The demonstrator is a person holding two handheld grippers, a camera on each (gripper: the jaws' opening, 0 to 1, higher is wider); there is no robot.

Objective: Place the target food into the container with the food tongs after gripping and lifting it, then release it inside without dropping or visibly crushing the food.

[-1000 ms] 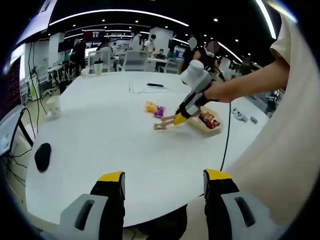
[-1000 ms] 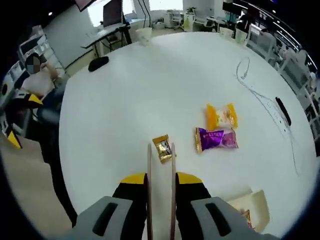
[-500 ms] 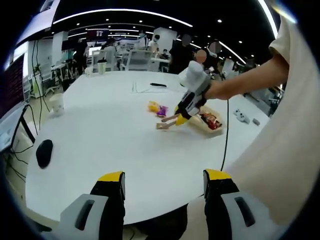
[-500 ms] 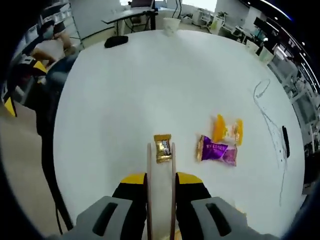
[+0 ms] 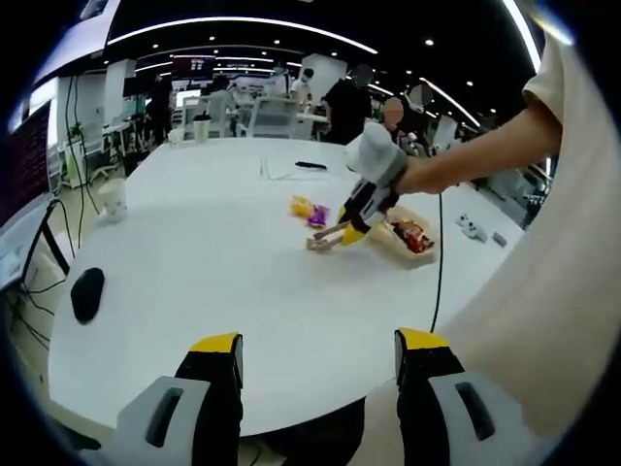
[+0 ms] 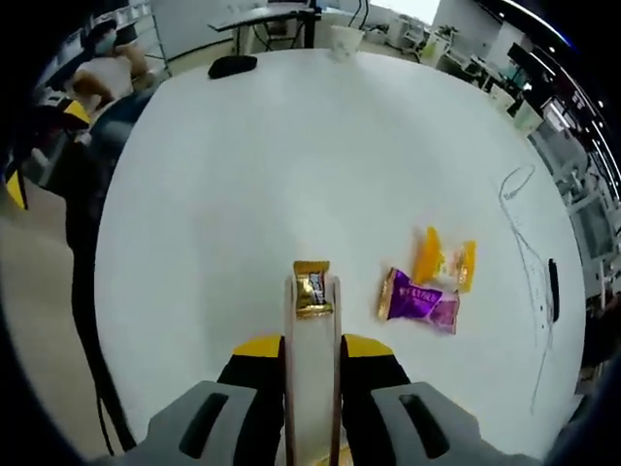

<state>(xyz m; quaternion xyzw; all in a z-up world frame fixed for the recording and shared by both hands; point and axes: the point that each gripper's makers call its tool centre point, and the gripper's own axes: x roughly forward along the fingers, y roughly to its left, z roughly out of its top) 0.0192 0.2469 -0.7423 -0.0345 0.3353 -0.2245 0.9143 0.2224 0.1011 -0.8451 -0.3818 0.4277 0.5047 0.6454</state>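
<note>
A small gold-wrapped snack (image 6: 310,291) lies between the tips of the wooden food tongs (image 6: 291,320). My right gripper (image 6: 312,348) is shut on the tongs' arms. Whether the snack is off the table I cannot tell. An orange packet (image 6: 444,262) and a purple packet (image 6: 419,299) lie to its right. In the left gripper view a hand holds the right gripper (image 5: 374,184) over the gold snack (image 5: 318,243), beside the wooden container (image 5: 386,245), which holds food. My left gripper (image 5: 318,345) hangs open near the table's front edge, with nothing between its jaws.
A black mouse (image 5: 87,291) and a paper cup (image 5: 114,199) sit on the white table's left side. A black marker (image 6: 553,289) and a thin cable (image 6: 524,184) lie beyond the packets. Another black cable (image 5: 441,262) hangs over the table edge. People stand in the background.
The right gripper's camera has swung and tilted over the table while the gold snack stays between the tong tips. The left gripper has stayed open and still.
</note>
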